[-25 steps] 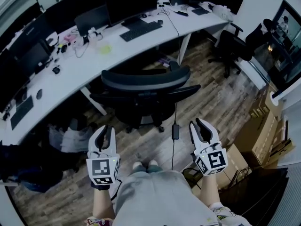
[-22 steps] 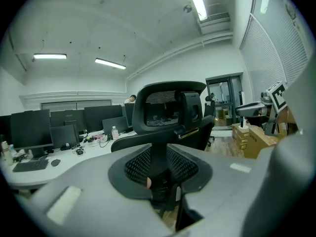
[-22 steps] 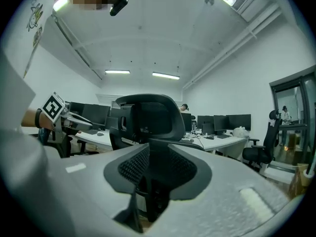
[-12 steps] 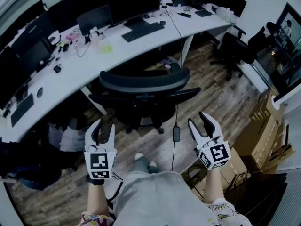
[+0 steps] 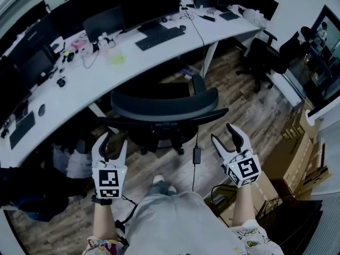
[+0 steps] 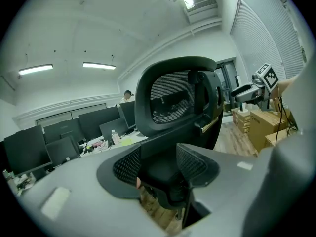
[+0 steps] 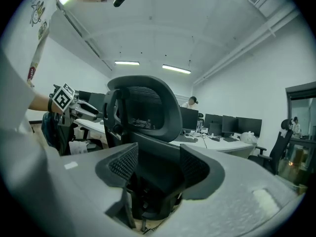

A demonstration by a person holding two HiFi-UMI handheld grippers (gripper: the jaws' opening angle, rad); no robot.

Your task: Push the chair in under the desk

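2 empty tools, the left gripper (image 5: 112,141) and right gripper (image 5: 225,134), had just been opened wide; a curved, mesh-backed chair (image 5: 164,102) was seen ahead.

Black chair (image 5: 164,102) at edge of white bench (image 5: 143,60), back toward the person; left tool (image 5: 111,142) and right tool (image 5: 225,135) near it, not touching, jaws just been opening, nothing between them.

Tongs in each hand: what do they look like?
The left tongs and right tongs are pale grey-white, with curved jaws lined in black meshed pads; each carries a white cube printed with black square markers. Both have just been opening, with nothing between them. The person wears patterned short sleeves.
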